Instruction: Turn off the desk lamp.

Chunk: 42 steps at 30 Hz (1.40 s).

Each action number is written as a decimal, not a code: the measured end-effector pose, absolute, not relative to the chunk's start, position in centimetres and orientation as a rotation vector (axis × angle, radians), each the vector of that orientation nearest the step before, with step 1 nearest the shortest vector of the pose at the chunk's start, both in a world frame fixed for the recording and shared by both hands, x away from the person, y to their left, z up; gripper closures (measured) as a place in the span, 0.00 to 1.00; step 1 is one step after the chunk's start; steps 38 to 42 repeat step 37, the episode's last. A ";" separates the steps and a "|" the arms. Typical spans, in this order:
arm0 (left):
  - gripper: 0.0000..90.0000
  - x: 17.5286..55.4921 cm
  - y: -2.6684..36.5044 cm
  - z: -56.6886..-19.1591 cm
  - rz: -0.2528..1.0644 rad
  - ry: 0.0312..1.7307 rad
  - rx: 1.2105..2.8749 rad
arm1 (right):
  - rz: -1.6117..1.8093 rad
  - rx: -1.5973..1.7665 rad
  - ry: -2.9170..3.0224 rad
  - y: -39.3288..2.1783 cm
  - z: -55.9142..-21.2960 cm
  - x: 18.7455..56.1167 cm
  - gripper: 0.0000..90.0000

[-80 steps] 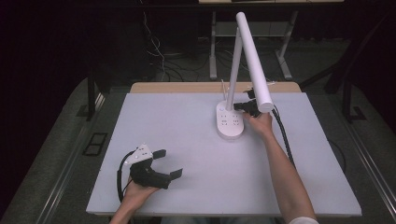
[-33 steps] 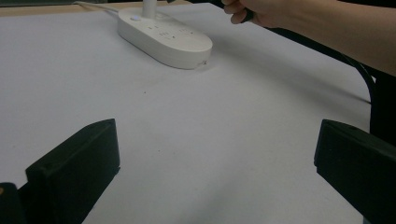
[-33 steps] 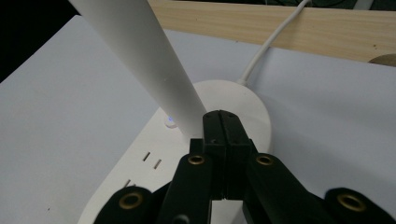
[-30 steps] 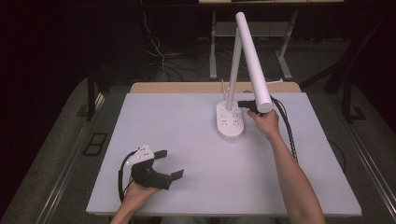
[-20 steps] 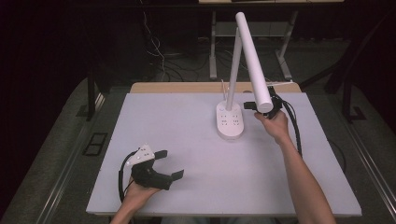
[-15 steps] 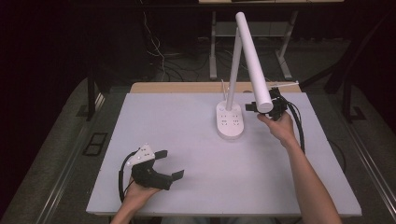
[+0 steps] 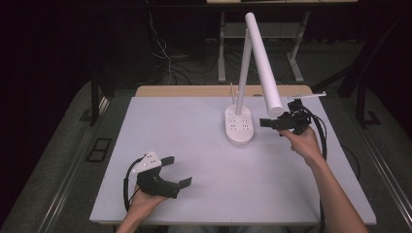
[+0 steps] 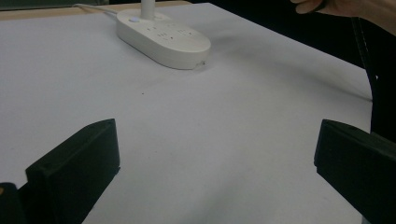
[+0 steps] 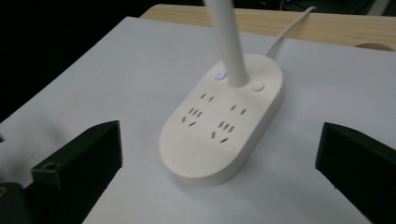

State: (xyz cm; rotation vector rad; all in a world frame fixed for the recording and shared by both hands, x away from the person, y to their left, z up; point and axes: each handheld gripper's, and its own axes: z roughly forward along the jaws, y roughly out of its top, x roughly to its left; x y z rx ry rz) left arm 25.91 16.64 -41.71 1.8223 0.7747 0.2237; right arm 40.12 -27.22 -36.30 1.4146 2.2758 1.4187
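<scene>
right gripper (image 7: 278, 124) pulled back; lamp base (image 9: 224, 116) ahead of jaws

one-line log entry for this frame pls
left gripper: open, resting on table | right gripper: open, raised beside lamp head | lamp base: on table

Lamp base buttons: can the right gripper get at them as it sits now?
Probably yes. The right gripper hangs open just right of the lamp base, jaws pointed at it. In the right gripper view the table between is bare; only the upright stem stands between the two buttons.
</scene>
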 end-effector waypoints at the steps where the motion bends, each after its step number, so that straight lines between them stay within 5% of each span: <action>1: 0.00 25.9 16.6 -41.7 0.223 0.776 1.823 | 1.416 1.400 2.280 -27.1 -36.3 39.6 0.01; 24: 0.00 25.7 16.6 -41.7 0.233 0.778 1.822 | 1.506 1.276 2.268 -28.1 -38.2 29.4 0.01; 42: 0.00 25.7 16.7 -41.7 0.233 0.785 1.820 | 1.471 1.290 2.248 -28.0 -41.1 25.7 0.01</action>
